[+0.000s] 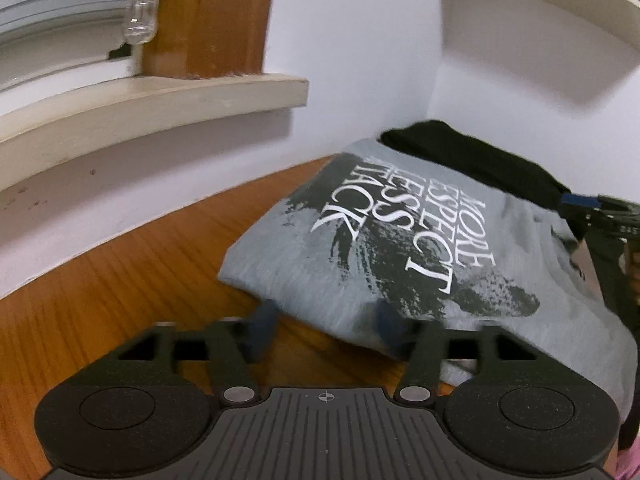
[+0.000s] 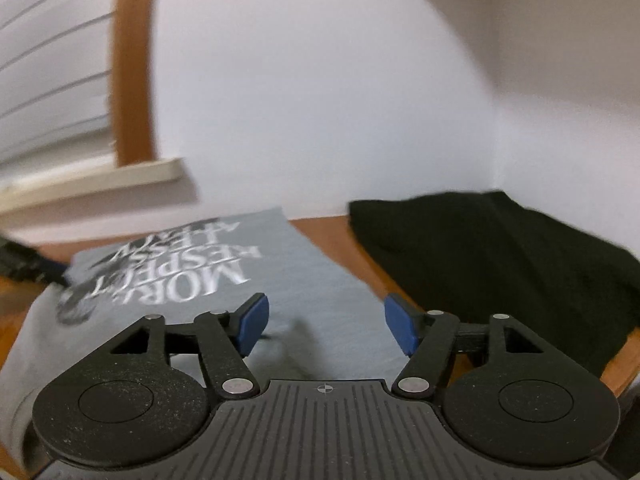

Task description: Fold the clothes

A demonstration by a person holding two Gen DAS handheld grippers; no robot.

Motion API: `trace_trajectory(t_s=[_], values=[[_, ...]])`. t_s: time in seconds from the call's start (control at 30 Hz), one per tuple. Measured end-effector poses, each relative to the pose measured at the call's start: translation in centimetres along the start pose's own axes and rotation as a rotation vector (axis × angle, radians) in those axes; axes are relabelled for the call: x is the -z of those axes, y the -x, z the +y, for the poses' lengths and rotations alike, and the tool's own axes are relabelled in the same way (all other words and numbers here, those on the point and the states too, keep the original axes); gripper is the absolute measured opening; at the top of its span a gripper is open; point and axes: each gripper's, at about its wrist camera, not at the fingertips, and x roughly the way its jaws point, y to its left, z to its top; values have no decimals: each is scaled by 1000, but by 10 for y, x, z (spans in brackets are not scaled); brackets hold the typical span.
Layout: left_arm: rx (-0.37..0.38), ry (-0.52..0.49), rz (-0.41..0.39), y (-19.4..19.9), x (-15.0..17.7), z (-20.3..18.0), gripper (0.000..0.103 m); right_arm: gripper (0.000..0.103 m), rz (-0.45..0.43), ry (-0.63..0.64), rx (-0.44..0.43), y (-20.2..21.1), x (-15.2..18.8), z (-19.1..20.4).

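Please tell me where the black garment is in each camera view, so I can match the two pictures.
Left wrist view: black garment upper right, behind the grey printed shirt, by the wall.
Right wrist view: black garment right of centre, beside the grey printed shirt.
Shared landmark: the shirt's white lettering.

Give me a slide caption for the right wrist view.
Open right gripper above folded grey shirt, black garment beside.

Folded grey printed T-shirt (image 1: 400, 248) lies beside black garment (image 2: 500, 264).
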Motion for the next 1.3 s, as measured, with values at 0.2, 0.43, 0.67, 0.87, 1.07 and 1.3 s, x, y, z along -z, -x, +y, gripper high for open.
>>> trace_trajectory(t_s=[0.2,0.43,0.67,0.87,1.07,1.3], values=[[-16,33,-62,6,-5,10,79,68,28,-58,-43,-5,9,-5],[-54,-56,-19,-27,-31,14,80,69,49,12,-47,-13,11,16],[-41,-84,45,-43,-26,20,80,73,106,2,-41,-34,9,3],[-14,-105,117,-34,-21,21,80,73,143,9,-83,-50,2,-11],[65,-172,177,-14,-3,6,80,74,153,107,-31,-79,-15,-9],[54,-130,88,3,-7,18,80,74,169,158,33,-71,-23,8]])
